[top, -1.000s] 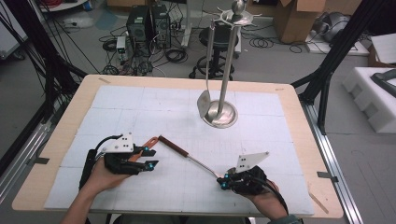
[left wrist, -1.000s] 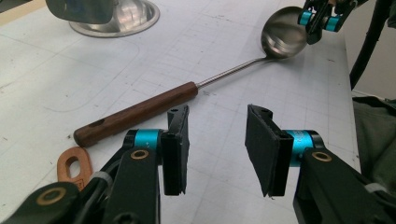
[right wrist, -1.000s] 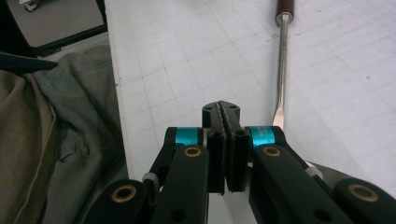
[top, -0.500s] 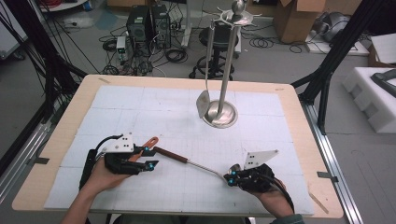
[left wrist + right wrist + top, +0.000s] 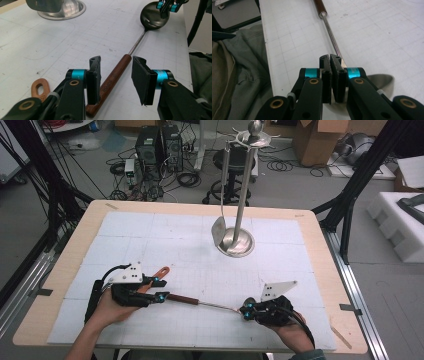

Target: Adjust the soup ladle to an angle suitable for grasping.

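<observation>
the ladle (image 5: 200, 303) lies flat on the near part of the white mat (image 5: 165, 240), between both hands. the left gripper (image 5: 116, 77) is released, jaws straddling the wooden handle (image 5: 112, 82). the right gripper (image 5: 330, 62) is clenched at the bowl (image 5: 152, 16) end, pads together.

We list: pale wooden table (image 5: 320, 227) under a white gridded mat (image 5: 165, 240); grey floor (image 5: 295, 185) carrying black computer towers (image 5: 157, 142), coiled cables (image 5: 187, 179), brown cardboard boxes (image 5: 315, 140), white foam blocks (image 5: 400, 225).
</observation>
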Demonstrator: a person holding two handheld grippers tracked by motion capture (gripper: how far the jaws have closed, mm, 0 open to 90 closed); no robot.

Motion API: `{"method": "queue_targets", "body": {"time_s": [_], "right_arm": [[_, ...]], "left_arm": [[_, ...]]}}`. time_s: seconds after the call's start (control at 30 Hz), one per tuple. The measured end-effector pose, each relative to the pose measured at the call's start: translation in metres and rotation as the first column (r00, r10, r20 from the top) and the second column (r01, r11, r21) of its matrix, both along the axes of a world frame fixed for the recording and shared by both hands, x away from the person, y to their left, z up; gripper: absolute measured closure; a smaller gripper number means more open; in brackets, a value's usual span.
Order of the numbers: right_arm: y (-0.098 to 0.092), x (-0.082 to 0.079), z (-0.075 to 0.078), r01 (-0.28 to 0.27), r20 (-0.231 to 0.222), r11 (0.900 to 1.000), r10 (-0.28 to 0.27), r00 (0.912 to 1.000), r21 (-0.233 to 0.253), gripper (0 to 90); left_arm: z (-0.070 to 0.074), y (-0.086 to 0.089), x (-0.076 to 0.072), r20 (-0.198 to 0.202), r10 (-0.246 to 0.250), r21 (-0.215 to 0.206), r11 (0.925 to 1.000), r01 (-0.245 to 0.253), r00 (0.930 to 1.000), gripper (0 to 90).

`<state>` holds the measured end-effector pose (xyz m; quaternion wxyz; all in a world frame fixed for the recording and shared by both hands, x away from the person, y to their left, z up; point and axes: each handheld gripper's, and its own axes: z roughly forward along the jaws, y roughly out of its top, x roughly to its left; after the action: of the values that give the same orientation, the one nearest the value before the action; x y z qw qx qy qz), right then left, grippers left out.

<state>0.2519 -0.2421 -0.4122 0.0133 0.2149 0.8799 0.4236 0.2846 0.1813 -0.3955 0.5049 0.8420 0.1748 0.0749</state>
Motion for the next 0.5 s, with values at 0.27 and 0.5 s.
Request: {"method": "queue_targets", "body": {"time_s": [0.27, 0.5], "right_arm": [[0.019, 0.002, 0.010, -0.028, 0.018, 1.000, 0.028, 0.9995, 0.000, 81.1], [0.035, 0.012, 0.019, -0.023, 0.024, 1.000, 0.023, 0.9994, -0.001, 68.4]], "left_arm": [[0.002, 0.003, -0.001, 0.002, 0.007, -0.014, 0.9999, -0.007, 1.0000, 57.1], [0.003, 0.009, -0.003, 0.000, 0.022, -0.005, 0.9997, -0.022, 0.9997, 52.1]]}}
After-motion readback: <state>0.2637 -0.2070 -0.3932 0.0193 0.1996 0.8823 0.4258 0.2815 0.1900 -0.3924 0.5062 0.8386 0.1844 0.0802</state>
